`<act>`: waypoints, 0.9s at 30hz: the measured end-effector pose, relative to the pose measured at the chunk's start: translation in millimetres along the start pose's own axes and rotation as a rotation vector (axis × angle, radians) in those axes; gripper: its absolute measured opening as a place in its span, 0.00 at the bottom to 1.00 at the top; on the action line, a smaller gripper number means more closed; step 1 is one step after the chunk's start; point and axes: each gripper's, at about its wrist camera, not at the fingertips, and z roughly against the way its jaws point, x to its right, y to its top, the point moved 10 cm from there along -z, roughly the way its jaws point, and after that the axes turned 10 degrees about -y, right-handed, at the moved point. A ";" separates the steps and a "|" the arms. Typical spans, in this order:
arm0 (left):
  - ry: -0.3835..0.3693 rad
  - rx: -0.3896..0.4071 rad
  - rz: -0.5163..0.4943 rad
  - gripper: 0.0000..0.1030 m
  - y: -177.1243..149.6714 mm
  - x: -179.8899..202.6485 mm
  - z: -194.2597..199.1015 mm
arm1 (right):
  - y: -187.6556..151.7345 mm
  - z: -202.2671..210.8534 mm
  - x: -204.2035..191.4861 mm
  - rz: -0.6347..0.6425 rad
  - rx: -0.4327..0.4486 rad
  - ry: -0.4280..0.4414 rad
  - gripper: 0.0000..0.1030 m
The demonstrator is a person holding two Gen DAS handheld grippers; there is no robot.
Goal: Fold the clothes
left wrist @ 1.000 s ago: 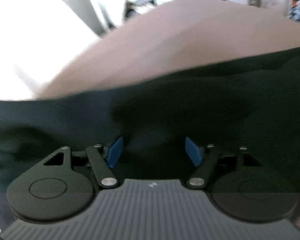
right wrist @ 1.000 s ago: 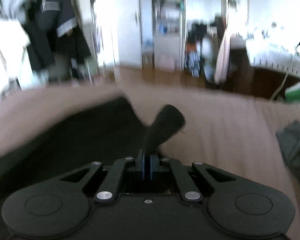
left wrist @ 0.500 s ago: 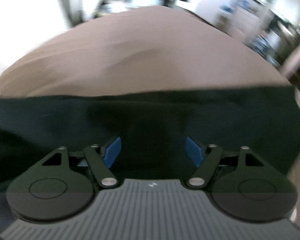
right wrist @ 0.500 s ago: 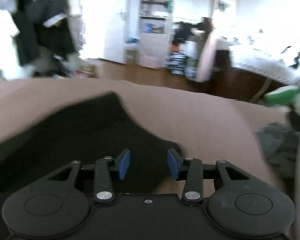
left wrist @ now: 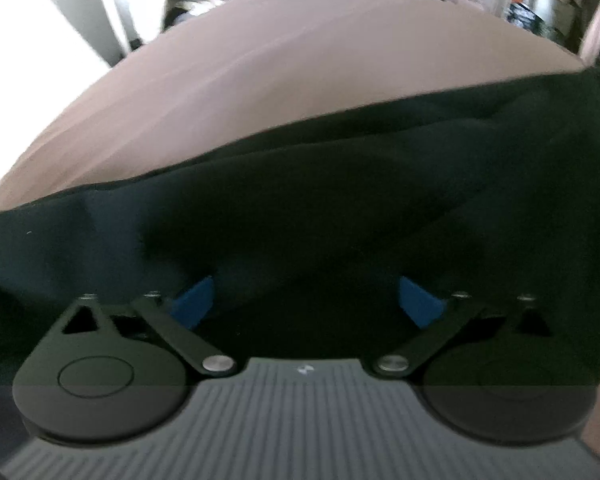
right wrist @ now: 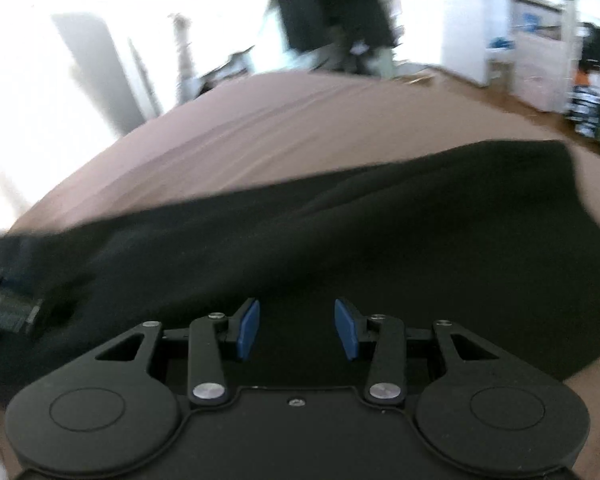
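Both grippers, left (left wrist: 306, 300) and right (right wrist: 296, 328), hover with jaws apart, holding nothing | black garment (right wrist: 340, 240) lies spread across bed (left wrist: 300, 60) | looks soft, limp, light | I'd pinch an edge or corner.

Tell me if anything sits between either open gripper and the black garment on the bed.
Nothing visible does. The left gripper and right gripper both hang open directly over the black garment, which lies on the pinkish-brown bed cover.
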 end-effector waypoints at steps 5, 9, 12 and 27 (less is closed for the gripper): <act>0.086 0.033 -0.069 0.04 6.7 7.3 7.6 | -5.7 -12.4 -25.2 0.116 -0.020 0.014 0.49; 0.144 0.101 -0.051 0.03 18.6 1.2 29.6 | -8.8 -14.1 -18.4 0.091 -0.032 0.008 0.51; 0.188 0.152 -0.038 0.03 27.4 -3.3 46.6 | -19.8 -15.4 -10.5 0.095 -0.048 -0.015 0.52; 0.243 0.180 0.198 0.08 42.7 -118.4 113.4 | -40.0 -35.2 1.1 0.149 -0.077 -0.031 0.57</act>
